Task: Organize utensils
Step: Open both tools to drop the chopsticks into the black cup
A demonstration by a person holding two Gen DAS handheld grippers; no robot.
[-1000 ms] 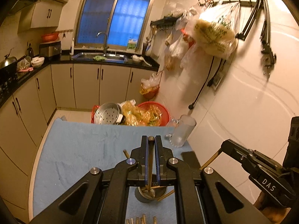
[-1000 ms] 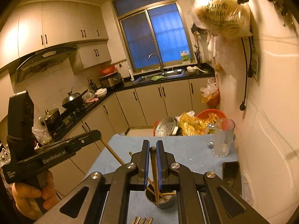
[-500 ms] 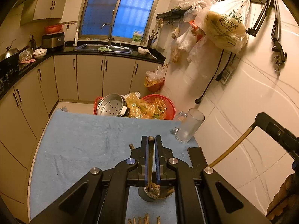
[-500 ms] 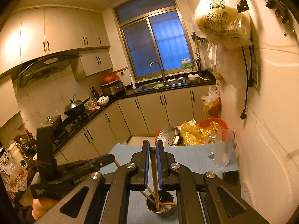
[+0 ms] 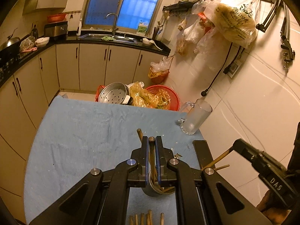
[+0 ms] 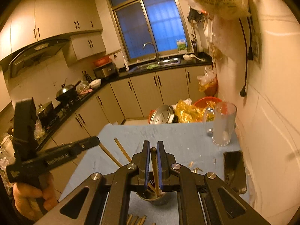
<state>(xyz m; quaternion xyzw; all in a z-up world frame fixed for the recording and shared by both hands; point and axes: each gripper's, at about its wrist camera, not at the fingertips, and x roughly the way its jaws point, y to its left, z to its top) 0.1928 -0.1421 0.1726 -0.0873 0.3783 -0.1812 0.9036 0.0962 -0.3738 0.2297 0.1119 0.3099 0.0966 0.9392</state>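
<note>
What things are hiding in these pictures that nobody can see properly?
- Metal cup, left wrist view: the left gripper covers most of it, so its chopsticks can't be counted.
- Loose chopsticks, left wrist view: cut off by the bottom edge.
- Glass mug, right wrist view: blurred; contents unclear.
- Dark phone, right wrist view: blurred; nothing readable.

Our left gripper is matte black with blue-edged fingers and silver round screws. Our right gripper matches, with white lettering along its side.
</note>
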